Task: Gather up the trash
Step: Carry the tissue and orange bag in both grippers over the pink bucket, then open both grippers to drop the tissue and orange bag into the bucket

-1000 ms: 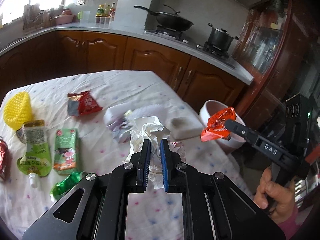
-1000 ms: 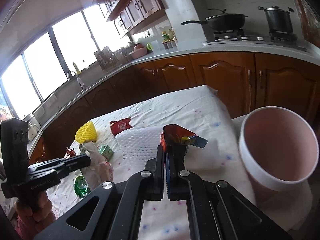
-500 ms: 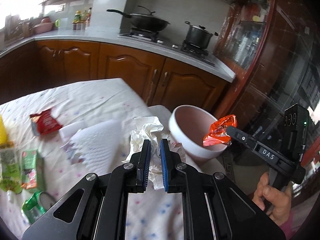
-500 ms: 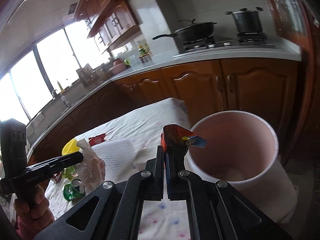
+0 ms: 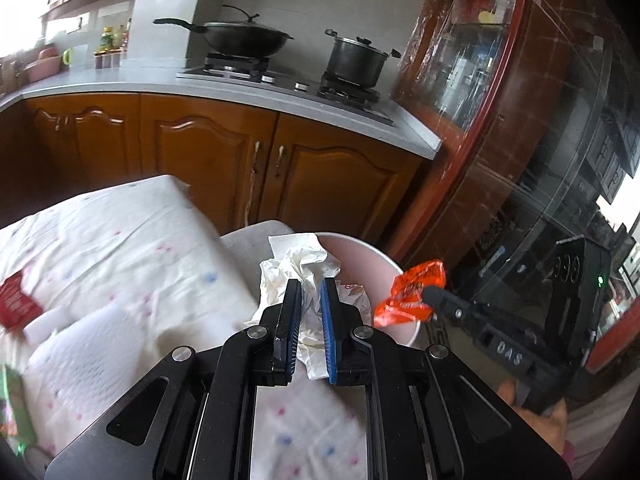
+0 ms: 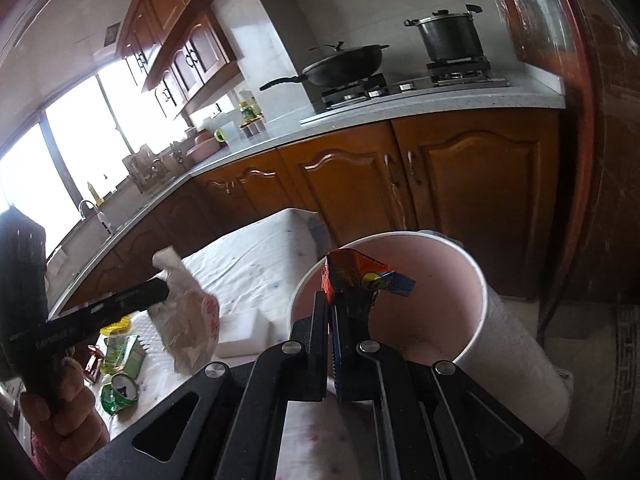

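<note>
- Pink inside and white outside, the trash bin (image 6: 476, 280) stands just off the corner of the cloth-covered counter (image 5: 120, 232), its open mouth tilted toward both cameras.
- Left gripper (image 5: 310, 286): jaws clenched on a crumpled white paper wad (image 5: 298, 264), which sticks up past the blue pads and hangs at the near rim of the bin.
- Right gripper (image 6: 331, 300): jaws pinched tight on an orange snack wrapper (image 6: 352, 276) with a blue torn tab; the wrapper sits in front of the bin's mouth, over its near rim.
- From the left wrist view the same wrapper shows as a crinkled orange-red lump at the tip of the right gripper, beside the bin's right edge.
- More litter lies on the counter: a red packet (image 5: 14, 306) at the far left, a crushed green can (image 6: 120, 392), a green pouch (image 6: 128, 354), and a white foam block (image 6: 240, 330) near the bin.
- Behind, a black wok (image 5: 244, 38) and a lidded pot (image 5: 356, 60) rest on the stove.
</note>
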Available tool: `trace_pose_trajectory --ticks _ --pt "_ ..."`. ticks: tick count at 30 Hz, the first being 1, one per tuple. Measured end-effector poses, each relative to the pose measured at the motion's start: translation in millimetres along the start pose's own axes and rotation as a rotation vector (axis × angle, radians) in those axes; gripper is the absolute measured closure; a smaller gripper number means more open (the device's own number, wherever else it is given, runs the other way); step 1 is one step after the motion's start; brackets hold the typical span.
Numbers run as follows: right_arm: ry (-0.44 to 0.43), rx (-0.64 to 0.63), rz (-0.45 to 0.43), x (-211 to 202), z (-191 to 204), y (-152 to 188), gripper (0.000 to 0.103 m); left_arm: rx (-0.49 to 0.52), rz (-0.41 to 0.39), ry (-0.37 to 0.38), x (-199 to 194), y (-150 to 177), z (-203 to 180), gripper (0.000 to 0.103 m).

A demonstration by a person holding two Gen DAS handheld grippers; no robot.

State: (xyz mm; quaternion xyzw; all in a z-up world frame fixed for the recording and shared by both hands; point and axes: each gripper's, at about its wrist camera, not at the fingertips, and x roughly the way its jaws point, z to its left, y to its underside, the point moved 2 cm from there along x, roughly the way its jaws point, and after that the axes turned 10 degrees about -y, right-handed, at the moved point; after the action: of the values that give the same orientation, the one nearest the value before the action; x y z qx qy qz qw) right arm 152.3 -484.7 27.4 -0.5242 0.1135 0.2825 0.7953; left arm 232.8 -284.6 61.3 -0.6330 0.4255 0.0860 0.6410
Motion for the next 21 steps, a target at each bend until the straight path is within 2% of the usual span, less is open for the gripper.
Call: trace_pose_trajectory --ticks 8,15,17,18,21 --pt "0.033 0.009 0.064 15.3 -23.6 -3.4 0.100 0.032 0.061 0.020 49.3 -9.7 -28.3 0.094" --pt "0.055 0.015 0.114 30.0 -37.5 0.2 0.101 0.059 0.130 0.015 80.2 2.9 -34.1 0.091" --pt "0.060 0.015 0.118 30.8 -40.0 1.8 0.097 0.059 0.139 0.009 84.5 5.0 -32.1 0.089" --pt "0.058 0.018 0.121 31.8 -41.1 2.6 0.097 0.058 0.142 0.007 86.9 4.7 -32.2 0.086" --pt "0.061 0.028 0.122 33.3 -44.2 3.5 0.096 0.046 0.151 0.012 87.6 5.6 -29.9 0.067"
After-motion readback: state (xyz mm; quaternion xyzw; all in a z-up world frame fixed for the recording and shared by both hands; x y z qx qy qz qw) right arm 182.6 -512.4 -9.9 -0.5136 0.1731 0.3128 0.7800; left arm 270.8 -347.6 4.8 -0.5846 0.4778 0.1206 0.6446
